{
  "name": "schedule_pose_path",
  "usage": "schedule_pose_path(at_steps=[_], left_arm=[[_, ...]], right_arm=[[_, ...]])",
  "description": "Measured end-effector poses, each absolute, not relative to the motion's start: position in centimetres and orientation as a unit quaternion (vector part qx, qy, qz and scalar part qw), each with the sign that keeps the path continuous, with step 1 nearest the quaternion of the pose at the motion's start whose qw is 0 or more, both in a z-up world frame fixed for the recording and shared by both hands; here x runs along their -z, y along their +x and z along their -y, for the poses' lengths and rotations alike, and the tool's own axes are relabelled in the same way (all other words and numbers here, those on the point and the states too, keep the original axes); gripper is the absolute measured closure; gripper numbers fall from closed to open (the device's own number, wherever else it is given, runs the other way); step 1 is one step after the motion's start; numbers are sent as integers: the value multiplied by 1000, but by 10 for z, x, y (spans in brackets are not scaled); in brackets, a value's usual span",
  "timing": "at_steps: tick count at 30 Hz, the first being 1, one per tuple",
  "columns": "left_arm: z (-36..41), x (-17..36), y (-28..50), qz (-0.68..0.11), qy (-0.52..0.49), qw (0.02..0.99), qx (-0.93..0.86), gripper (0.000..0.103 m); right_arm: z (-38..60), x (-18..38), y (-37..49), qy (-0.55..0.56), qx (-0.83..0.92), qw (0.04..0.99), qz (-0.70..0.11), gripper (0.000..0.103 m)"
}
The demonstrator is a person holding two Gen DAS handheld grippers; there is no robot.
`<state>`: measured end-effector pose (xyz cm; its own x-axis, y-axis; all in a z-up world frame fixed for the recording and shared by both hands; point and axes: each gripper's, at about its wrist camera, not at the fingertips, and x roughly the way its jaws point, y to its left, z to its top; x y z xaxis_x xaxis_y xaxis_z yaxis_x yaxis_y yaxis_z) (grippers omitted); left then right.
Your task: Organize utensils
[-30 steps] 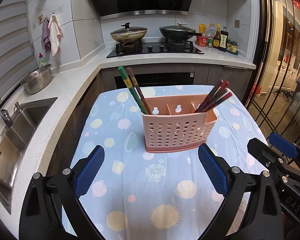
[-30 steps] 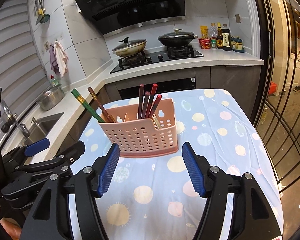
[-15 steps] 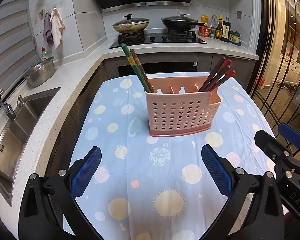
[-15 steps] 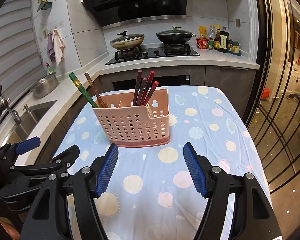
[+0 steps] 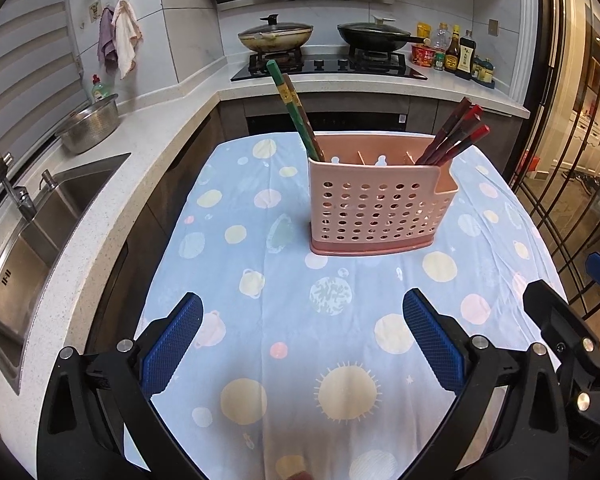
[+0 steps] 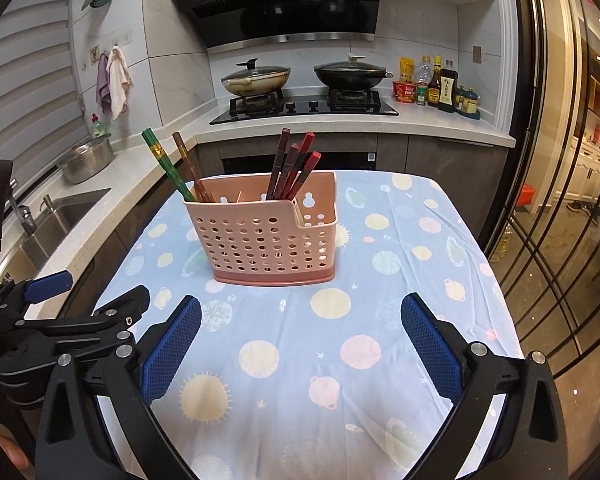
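Kitchen table (image 5: 340, 360) | pink caddy (image 5: 374, 200) now farther ahead of left gripper (image 5: 302, 344) and right gripper (image 6: 300, 348) | both wide open, empty, backed off | chopsticks (image 6: 292, 168) sorted inside; task likely finished

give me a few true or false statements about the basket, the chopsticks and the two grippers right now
1. The pink basket stands upright on the tablecloth. True.
2. The red chopsticks lie flat on the table. False: they stand in the basket's right end.
3. The left gripper is open and holds nothing. True.
4. The right gripper is shut on the green chopstick. False: it is open, and the green chopstick leans out of the basket's left end.
5. The basket touches the sink. False: the sink is apart, in the counter.
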<state>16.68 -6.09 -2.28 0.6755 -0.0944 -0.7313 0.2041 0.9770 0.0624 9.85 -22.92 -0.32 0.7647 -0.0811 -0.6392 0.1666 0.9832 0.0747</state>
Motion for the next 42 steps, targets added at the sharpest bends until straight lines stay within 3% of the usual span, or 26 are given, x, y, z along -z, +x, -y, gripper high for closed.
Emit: schedule_pose_path(at_steps=[42], left_arm=[[63, 27, 159, -390, 88, 914, 63, 7]], right_arm=[[227, 11, 90, 61, 73, 938, -333, 6]])
